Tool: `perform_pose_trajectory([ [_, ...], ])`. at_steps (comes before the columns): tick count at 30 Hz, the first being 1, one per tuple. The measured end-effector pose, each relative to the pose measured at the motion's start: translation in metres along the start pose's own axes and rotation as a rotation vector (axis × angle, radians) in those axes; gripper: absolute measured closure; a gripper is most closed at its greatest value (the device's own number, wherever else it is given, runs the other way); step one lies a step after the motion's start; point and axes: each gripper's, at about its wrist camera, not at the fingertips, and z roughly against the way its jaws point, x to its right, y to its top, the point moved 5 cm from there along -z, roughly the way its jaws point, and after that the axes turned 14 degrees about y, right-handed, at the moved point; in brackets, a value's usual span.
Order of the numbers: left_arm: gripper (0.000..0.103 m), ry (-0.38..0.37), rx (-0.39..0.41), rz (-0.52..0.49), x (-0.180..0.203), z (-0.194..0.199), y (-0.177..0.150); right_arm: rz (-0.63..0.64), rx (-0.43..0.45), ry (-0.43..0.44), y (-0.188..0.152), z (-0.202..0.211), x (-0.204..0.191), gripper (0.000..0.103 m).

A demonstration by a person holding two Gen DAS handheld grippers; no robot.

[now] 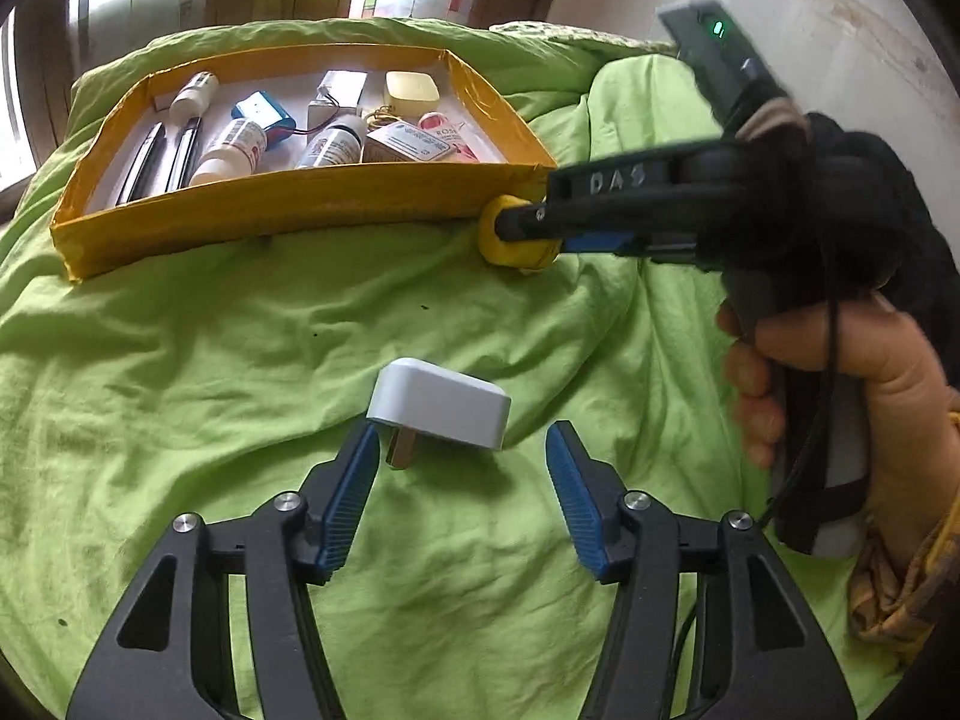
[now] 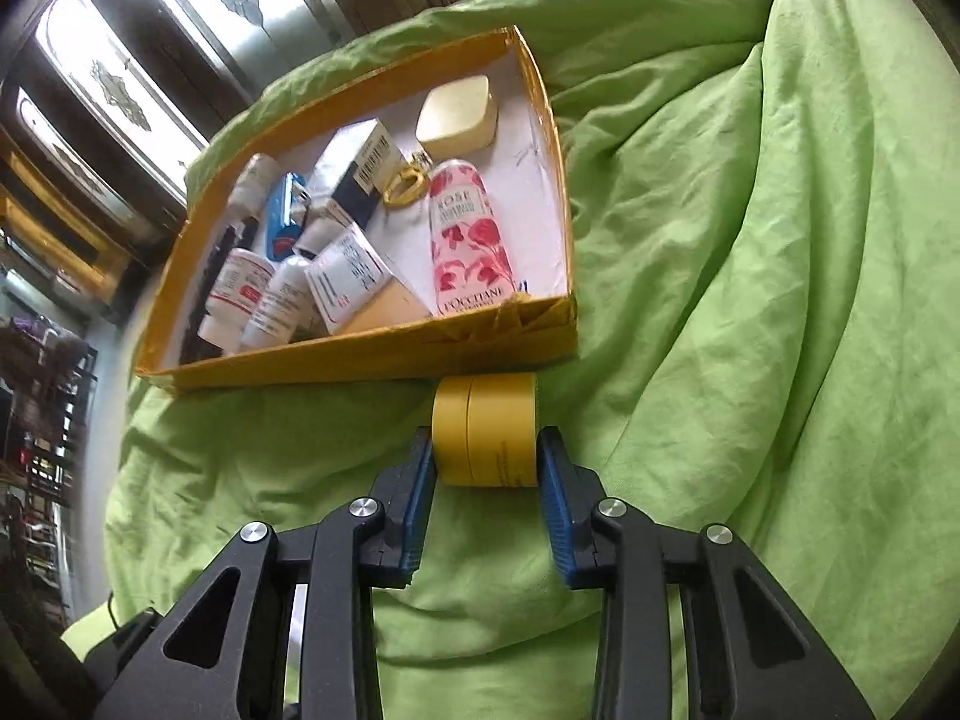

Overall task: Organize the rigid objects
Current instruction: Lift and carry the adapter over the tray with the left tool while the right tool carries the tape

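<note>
On a green bedsheet [image 2: 750, 300], the right gripper [image 2: 485, 450] clasps a yellow jar [image 2: 486, 432] beside the tray [image 2: 360, 354] — lift clear of its wall. The left gripper [image 1: 462, 450] gapes around a white plug [image 1: 441, 411].

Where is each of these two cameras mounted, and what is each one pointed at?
Left wrist: sits on the left gripper, looking along its open fingers at a white plug on the green blanket; the person's right hand and right gripper show.
Right wrist: sits on the right gripper, facing the yellow tray, its fingers around a yellow jar.
Shared: tray, jar, blanket.
</note>
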Motion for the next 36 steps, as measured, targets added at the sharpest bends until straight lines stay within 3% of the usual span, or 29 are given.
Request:
perform_pose_trajectory([
  [5, 0.046, 0.099, 0.038, -0.073, 0.007, -0.007, 0.006, 0.008, 0.021, 0.042, -0.002, 0.013, -0.009, 0.074],
  [11, 0.049, 0.149, 0.027, -0.130, 0.015, -0.024, 0.007, -0.011, 0.013, 0.053, -0.004, 0.012, -0.006, 0.074],
  [22, 0.051, 0.088, 0.070, 0.184, -0.044, -0.003, 0.019, 0.032, 0.030, 0.077, -0.010, 0.019, -0.023, 0.074],
  [30, 0.051, 0.179, 0.061, 0.223, -0.059, -0.005, 0.015, 0.076, 0.032, 0.075, -0.015, 0.019, -0.035, 0.074],
  [36, 0.051, 0.208, 0.060, 0.214, -0.060, -0.005, 0.012, 0.080, 0.028, 0.073, -0.018, 0.017, -0.037, 0.074],
])
